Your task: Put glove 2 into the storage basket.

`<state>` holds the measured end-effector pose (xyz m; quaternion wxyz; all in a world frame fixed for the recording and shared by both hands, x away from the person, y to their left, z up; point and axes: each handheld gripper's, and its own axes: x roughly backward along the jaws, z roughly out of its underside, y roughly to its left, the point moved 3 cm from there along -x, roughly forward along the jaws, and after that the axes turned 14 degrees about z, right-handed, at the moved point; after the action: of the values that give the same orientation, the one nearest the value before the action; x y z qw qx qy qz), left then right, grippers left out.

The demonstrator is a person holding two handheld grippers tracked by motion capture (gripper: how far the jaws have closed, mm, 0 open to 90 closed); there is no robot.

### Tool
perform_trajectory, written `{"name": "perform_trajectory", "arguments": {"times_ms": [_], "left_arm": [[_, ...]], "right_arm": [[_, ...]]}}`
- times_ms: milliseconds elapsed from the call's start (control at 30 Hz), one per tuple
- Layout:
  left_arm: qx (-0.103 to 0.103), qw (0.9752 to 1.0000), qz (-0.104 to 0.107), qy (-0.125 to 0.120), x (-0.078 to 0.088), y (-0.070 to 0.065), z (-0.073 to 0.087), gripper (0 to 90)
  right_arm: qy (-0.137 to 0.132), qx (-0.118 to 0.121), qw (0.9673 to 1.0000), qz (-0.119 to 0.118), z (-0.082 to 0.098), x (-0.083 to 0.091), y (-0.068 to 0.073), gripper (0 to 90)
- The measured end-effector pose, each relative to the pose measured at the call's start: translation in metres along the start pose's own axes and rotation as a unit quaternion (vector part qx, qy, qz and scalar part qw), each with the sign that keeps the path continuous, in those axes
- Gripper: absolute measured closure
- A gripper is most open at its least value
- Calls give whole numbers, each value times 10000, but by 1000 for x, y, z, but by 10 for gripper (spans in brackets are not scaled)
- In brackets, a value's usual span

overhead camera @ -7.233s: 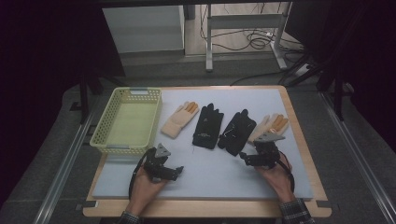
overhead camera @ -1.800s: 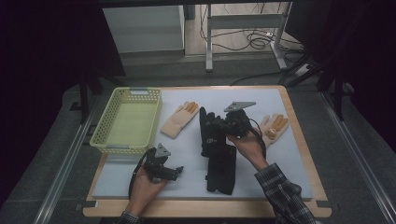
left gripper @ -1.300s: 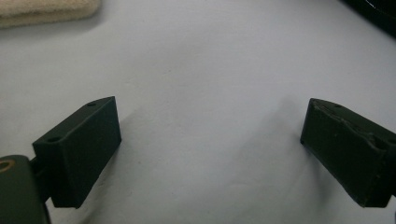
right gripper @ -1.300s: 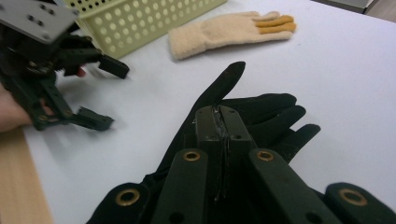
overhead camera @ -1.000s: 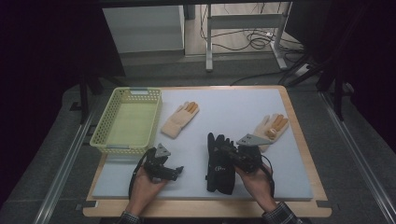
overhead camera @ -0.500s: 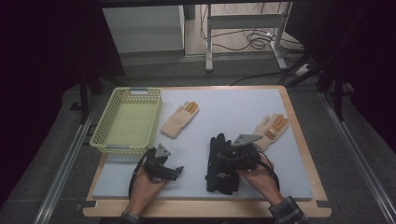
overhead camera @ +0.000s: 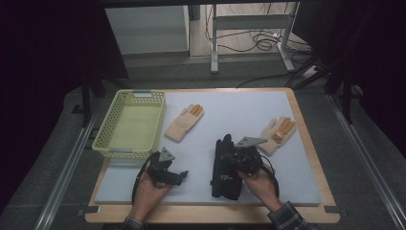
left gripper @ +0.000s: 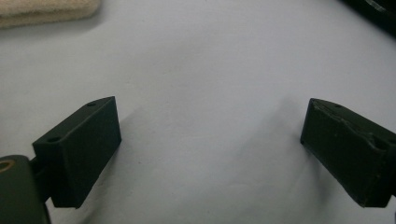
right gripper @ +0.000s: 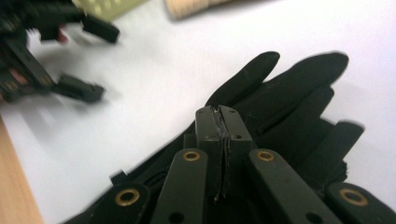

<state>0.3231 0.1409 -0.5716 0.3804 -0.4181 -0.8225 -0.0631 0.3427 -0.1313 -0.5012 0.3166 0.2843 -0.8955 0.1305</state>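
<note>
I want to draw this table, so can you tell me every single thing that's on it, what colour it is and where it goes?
Basket: one, yellow-green, left far part of the mat, nothing in it.
Black gloves: two, stacked one on the other, near middle of the mat, under the right gripper.
Cream glove with orange fingertips: one, just right of the basket.
Second cream glove: one, orange fingertips, near the right edge.
Mat: one, pale grey, covering the wooden table.
Left gripper: one, black, near left, jaws wide open over bare mat.
Right gripper: one, black, jaws pressed together above the black gloves; whether cloth is pinched I cannot tell.
</note>
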Motion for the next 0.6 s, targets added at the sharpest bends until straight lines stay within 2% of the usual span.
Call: {"name": "perform_trajectory", "arguments": {"times_ms": [33, 67, 100, 167, 200, 267, 300, 333, 367, 433, 467, 567, 600], "left_arm": [[0, 10000, 0, 0, 0, 0, 0, 51], [0, 10000, 1, -1, 0, 0, 0, 51], [0, 10000, 1, -1, 0, 0, 0, 51], [-1, 10000, -1, 3, 0, 0, 0, 51], [0, 10000, 1, 2, 0, 0, 0, 51], [-11, 10000, 3, 15, 0, 0, 0, 51], [-12, 10000, 4, 15, 0, 0, 0, 51], [-11, 10000, 7, 16, 0, 0, 0, 51], [-11, 10000, 6, 15, 0, 0, 0, 51], [-12, 10000, 2, 18, 0, 0, 0, 51], [-11, 10000, 2, 17, 0, 0, 0, 51], [-11, 10000, 2, 17, 0, 0, 0, 51], [-12, 10000, 2, 17, 0, 0, 0, 51]], "right_arm": [[0, 0, 10000, 0, 0, 0, 0, 874], [-57, -220, 9997, -97, -1, -1, -1, 874], [-57, -220, 9997, -97, -1, -1, -1, 874], [-46, -461, 9989, -109, 3, -9, -1, 873], [-46, -461, 9989, -109, 3, -9, -1, 873], [57, -373, 9992, 95, 9, -14, -2, 872], [84, -400, 9991, 112, 12, -17, -3, 867], [114, -417, 9990, 71, 15, -18, -4, 853], [121, -288, 9995, 37, 17, -17, -4, 786], [56, -214, 9997, 83, 17, -14, -4, 699], [-25, -81, 9999, 104, 16, -7, -8, 643], [-62, -38, 9999, 153, 15, 1, -14, 628], [-33, -25, 9999, 117, 17, 7, -21, 635]]}}
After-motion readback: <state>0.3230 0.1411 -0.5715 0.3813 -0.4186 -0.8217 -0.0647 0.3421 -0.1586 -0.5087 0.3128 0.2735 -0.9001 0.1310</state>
